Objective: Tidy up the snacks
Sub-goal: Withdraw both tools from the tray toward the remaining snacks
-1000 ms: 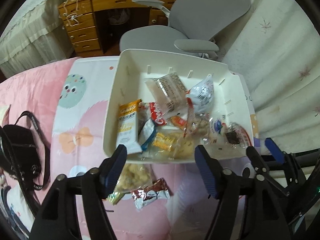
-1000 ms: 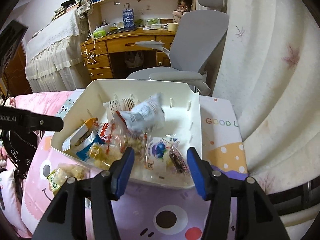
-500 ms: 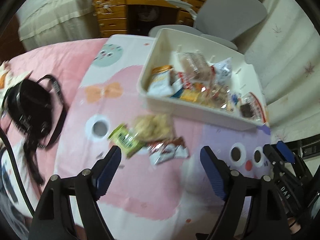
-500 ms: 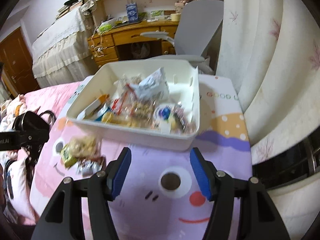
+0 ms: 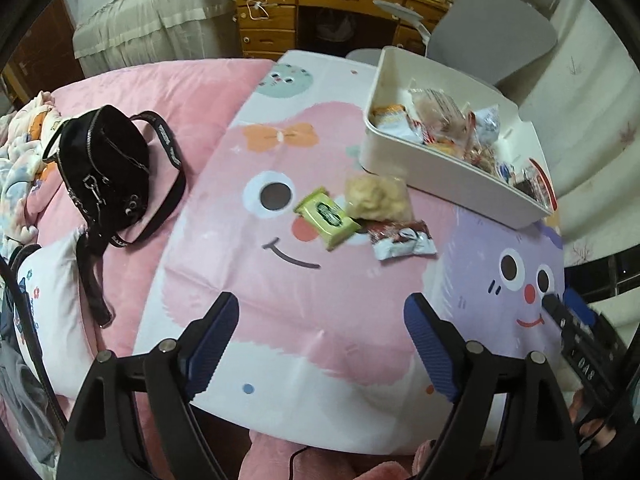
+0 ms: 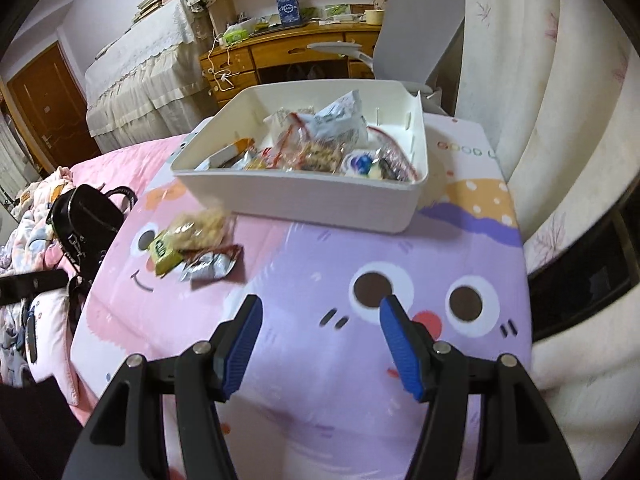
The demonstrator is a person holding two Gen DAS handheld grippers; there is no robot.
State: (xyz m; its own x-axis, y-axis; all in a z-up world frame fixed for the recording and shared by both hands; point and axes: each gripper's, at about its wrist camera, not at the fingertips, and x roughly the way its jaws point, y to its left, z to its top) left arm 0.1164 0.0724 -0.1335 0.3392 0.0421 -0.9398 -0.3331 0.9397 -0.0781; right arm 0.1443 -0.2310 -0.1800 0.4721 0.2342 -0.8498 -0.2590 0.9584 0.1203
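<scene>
Both grippers hang above a cartoon-print mat (image 5: 328, 320) spread on a pink bed (image 5: 192, 92). Left gripper (image 5: 322, 346): jaws wide apart, nothing btwn them, over the pink part of the mat near its front edge. Right gripper (image 6: 320, 346): jaws also spread wide, empty, over the purple face w/ two dark eyes.

White bin (image 6: 304, 196) sits at the far right of the mat, back corner close to the mat's far edge, just in front of a grey office chair (image 5: 492, 36). Bin holds a heap of wrapped snacks; a blue-white pouch (image 6: 340, 124) rides on top, an orange-topped packet (image 5: 390, 116) leans at the left inner wall.

Three snacks lie outside, clustered just beside the bin's near-left corner: clear bag of pale puffs (image 5: 378, 198) closest to the bin wall, green packet (image 5: 326, 216) touching it on the left, red-white wrapper (image 5: 400, 240) touching below. In the right wrist view the same trio sits left of the bin: puffs (image 6: 200, 228), green packet (image 6: 166, 254), wrapper (image 6: 210, 266).

Wide bare mat lies btwn the jaws and that cluster. Black handbag (image 5: 104, 168) lies on the bed off the mat's left edge, strap trailing toward the front. Curtain (image 6: 560, 120) crowds the mat's right edge. Wooden desk (image 5: 320, 4) stands beyond the bed.
</scene>
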